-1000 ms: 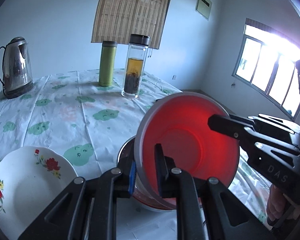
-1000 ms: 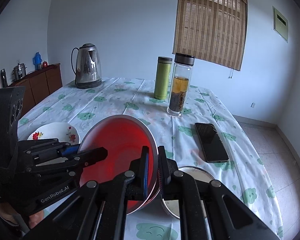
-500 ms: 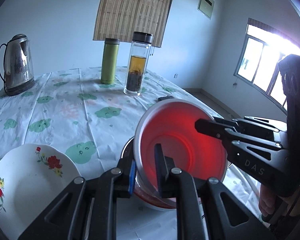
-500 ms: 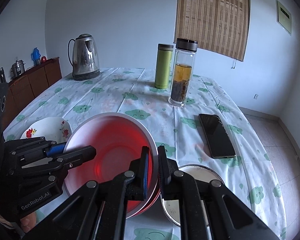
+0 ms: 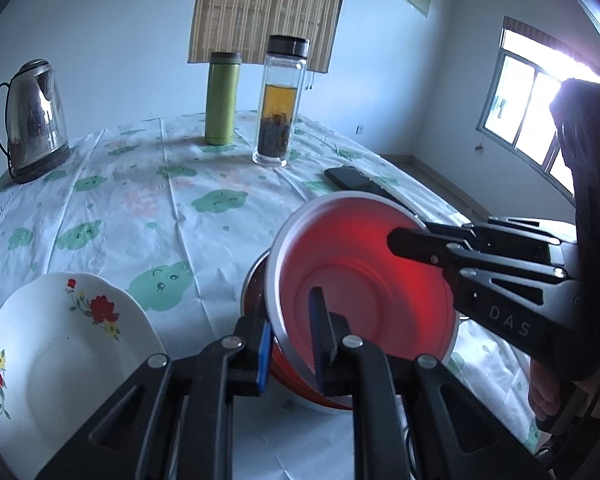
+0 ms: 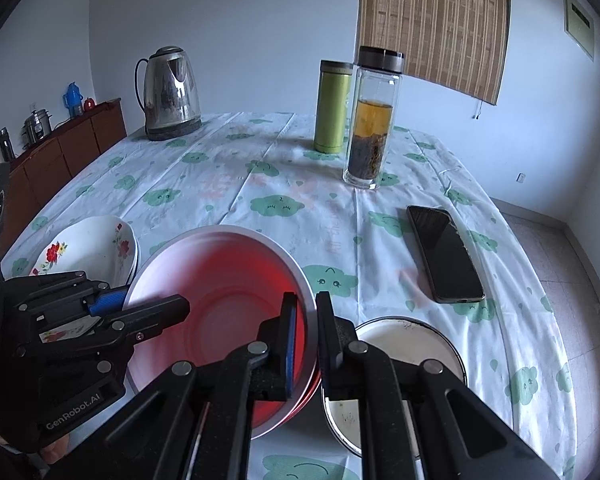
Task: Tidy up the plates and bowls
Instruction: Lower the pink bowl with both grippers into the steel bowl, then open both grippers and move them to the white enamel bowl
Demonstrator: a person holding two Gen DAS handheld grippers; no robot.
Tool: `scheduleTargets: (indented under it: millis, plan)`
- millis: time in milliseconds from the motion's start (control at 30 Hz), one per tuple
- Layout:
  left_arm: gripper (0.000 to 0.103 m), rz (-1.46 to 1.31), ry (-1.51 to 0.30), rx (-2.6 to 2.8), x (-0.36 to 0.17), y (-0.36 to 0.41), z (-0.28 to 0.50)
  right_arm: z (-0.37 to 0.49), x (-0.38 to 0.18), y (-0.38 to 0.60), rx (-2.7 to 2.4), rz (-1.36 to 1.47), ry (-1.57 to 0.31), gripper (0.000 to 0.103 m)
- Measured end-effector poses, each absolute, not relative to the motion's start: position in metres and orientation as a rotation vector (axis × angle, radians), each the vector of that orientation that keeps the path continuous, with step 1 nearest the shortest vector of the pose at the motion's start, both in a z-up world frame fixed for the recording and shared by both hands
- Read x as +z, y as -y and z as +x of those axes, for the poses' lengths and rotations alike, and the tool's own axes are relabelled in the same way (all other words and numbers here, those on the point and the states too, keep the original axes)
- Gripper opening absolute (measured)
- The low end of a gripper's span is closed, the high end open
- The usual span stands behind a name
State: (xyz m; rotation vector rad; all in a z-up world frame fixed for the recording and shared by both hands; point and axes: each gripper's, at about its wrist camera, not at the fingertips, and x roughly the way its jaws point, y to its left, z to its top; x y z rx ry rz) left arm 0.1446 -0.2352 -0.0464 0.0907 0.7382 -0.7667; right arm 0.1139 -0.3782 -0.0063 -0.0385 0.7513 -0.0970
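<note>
On the left side of the table (image 6: 220, 184), a white plate with red flowers (image 5: 52, 344) lies flat on the cloud-print cloth. In the right wrist view it looks like it sits on top of another white dish.

Just to its right is the red bowl (image 5: 364, 280). It is tilted, with its open side facing the cameras. Its low edge sits in another red bowl (image 6: 314, 390) that rests on the table under it. The left gripper (image 5: 290, 344) is closed tight on the near left rim of the tilted bowl, one blue pad inside and one outside. The right gripper (image 6: 304, 336) is closed tight on the other side of the rim, in the same way. So both tongs hold the same bowl, one on each side.

Right beside the bowls, a round metal plate (image 6: 420, 344) with a pale middle lies flat on the cloth. Past it, a black phone (image 6: 444, 252) lies near the right edge of the table.

At the far side of the table stand a steel kettle (image 6: 172, 92), a green flask (image 6: 332, 108) and a glass bottle with tea (image 6: 372, 120). The flask and the bottle stand close together.
</note>
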Motion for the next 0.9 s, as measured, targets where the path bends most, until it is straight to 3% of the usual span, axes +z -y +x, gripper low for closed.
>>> scheduleTargets:
  millis: [600, 800, 867, 900]
  plan:
    - [0.017, 0.107, -0.757, -0.762, -0.053, 0.237, 0.147, 0.128, -0.018, 0.382, -0.08, -0.061, -0.821, 0.014]
    - [0.041, 0.113, -0.717, -0.769, -0.046, 0.236, 0.142, 0.129, -0.022, 0.379, -0.075, -0.083, -0.823, 0.015]
    - [0.046, 0.108, -0.707, -0.771, -0.044, 0.234, 0.14, 0.129, -0.022, 0.378, -0.072, -0.09, -0.822, 0.021]
    - [0.048, 0.108, -0.702, -0.767, -0.043, 0.233, 0.141, 0.13, -0.022, 0.378, -0.069, -0.087, -0.823, 0.032]
